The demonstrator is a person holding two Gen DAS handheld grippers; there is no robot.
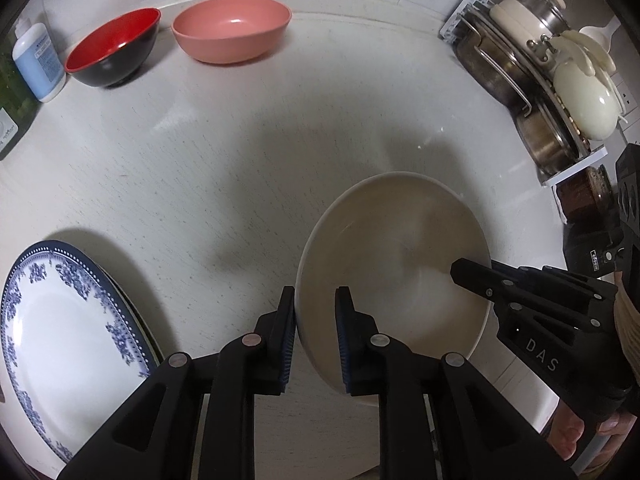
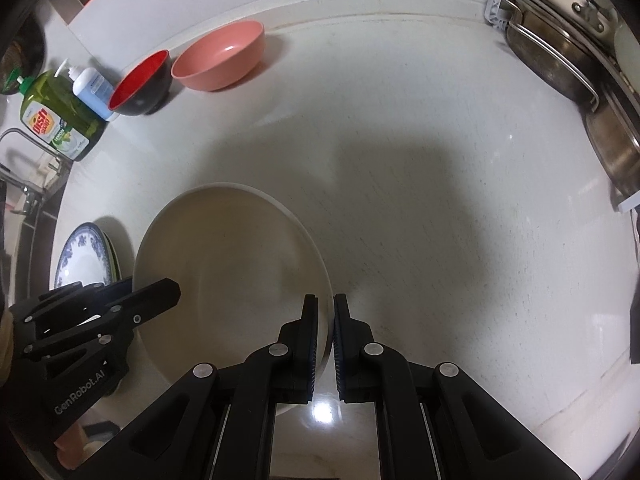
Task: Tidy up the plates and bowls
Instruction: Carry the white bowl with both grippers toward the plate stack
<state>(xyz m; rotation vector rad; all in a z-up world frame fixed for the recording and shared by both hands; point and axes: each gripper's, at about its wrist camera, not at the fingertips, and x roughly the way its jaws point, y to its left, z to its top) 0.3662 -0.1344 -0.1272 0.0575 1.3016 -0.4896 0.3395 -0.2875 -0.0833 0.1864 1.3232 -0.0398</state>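
1. Nearest: a cream plate point(image 1: 394, 276) is carried between both grippers, over the pale surface point(image 1: 224, 152). The left gripper point(image 1: 316, 334) has its jaws set either side of the plate's left rim, a gap showing on the inner side; whether the pads press I cannot tell. The right gripper point(image 2: 326, 340) is pinched tight on the opposite rim.
2. Just left: a blue-patterned plate point(image 1: 60, 344) lies on at least one more plate, so a plate stack looks started. The cream plate has not joined it.
3. Far: a red-and-black bowl point(image 1: 114, 46) and a pink bowl point(image 1: 232, 32) sit side by side near the wall, not nested. That step seems left.
4. Views differ: only the right wrist shows the green dish-soap bottle point(image 2: 60, 120) and a tap point(image 2: 24, 184); the left wrist shows the rack point(image 1: 540, 80) of pots and a cream lid more fully, and the blue plate large.
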